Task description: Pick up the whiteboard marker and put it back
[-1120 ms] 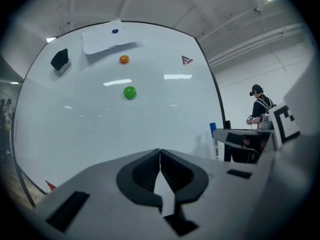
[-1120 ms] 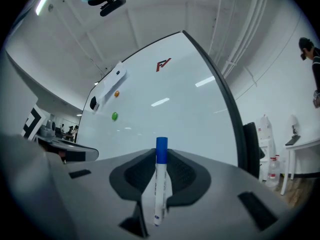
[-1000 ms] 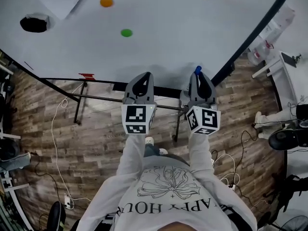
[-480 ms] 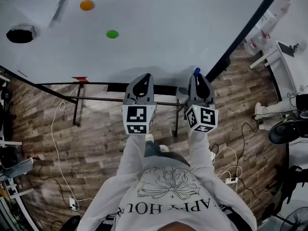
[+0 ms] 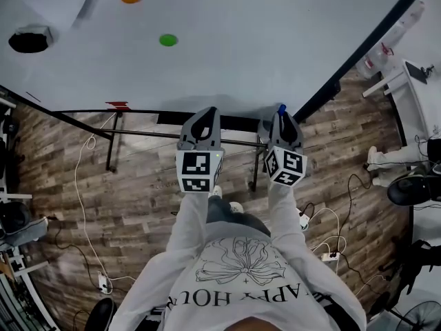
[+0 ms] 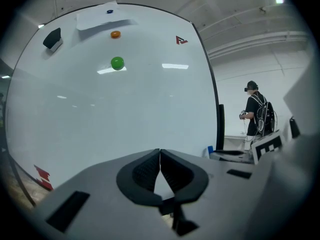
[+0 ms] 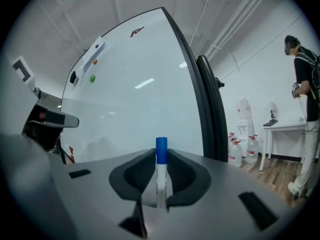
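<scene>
A whiteboard marker (image 7: 161, 174) with a white barrel and blue cap stands upright between the jaws of my right gripper (image 7: 161, 156), which is shut on it. In the head view its blue cap (image 5: 281, 107) pokes out ahead of the right gripper (image 5: 282, 119), close to the lower edge of the whiteboard (image 5: 227, 33). My left gripper (image 6: 159, 154) is shut with nothing between its pads; in the head view the left gripper (image 5: 203, 119) is level beside the right one. The board's tray is hidden beneath both grippers.
On the whiteboard (image 6: 100, 109) sit a green magnet (image 6: 117, 62), an orange magnet (image 6: 115, 34) and a black eraser (image 6: 52, 38). The board's dark frame (image 7: 212, 114) runs along its right side. A person (image 6: 257, 115) stands beyond it. Water bottles (image 7: 245, 149) and a white table (image 7: 285, 126) stand at the right.
Both grippers have sunk along the board, the right one more, so the board's lower edge now lies nearer to them. The marker stays gripped in the right gripper.
</scene>
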`<act>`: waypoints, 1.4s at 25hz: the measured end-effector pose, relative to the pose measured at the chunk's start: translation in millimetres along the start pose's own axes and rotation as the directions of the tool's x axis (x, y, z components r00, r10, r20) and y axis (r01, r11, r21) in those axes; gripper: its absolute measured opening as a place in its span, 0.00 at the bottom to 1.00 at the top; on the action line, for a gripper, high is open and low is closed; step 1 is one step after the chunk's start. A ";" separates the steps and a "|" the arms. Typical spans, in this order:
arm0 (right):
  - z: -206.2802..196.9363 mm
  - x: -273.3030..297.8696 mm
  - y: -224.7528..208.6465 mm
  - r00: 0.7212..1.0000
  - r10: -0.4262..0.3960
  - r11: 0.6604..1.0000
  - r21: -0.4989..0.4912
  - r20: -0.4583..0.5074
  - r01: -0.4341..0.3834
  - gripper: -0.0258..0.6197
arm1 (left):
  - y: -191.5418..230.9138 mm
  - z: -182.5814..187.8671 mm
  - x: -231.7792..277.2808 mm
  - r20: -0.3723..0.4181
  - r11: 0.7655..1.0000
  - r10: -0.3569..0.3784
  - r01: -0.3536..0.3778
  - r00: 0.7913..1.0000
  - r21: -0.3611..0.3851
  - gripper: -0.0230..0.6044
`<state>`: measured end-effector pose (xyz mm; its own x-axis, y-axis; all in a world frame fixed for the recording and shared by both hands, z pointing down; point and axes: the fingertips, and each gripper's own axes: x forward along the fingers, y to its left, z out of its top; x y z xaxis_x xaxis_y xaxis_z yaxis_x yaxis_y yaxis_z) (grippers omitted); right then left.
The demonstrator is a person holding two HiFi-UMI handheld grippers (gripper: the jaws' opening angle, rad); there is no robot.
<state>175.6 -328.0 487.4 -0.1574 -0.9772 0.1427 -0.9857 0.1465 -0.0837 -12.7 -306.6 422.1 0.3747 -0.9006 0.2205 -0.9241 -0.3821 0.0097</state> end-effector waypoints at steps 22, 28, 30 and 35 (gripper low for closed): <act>99.5 -41.7 33.4 0.981 0.035 0.998 -0.054 0.188 -0.025 0.17 | -8.6 38.6 -13.0 0.101 1.000 0.012 -0.012 0.995 0.002 0.05; 115.0 -51.4 43.6 0.973 0.057 0.997 -0.066 0.222 -0.044 0.14 | -0.6 53.3 -29.0 0.139 0.999 0.050 -0.052 0.989 0.007 0.05; 115.1 -53.3 45.8 0.972 0.065 0.996 -0.080 0.224 -0.049 0.13 | 1.3 54.4 -33.8 0.142 0.998 0.062 -0.063 0.988 0.007 0.05; 117.1 -57.8 47.8 0.971 0.067 0.996 -0.075 0.230 -0.051 0.09 | 3.5 55.5 -45.0 0.149 0.997 0.081 -0.082 0.986 0.003 0.05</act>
<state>144.7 -282.6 359.7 -0.2053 -0.9742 -0.0936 -0.9780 0.2077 -0.0168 -28.5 -279.0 358.1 0.3059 -0.9493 0.0732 -0.9515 -0.3075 -0.0110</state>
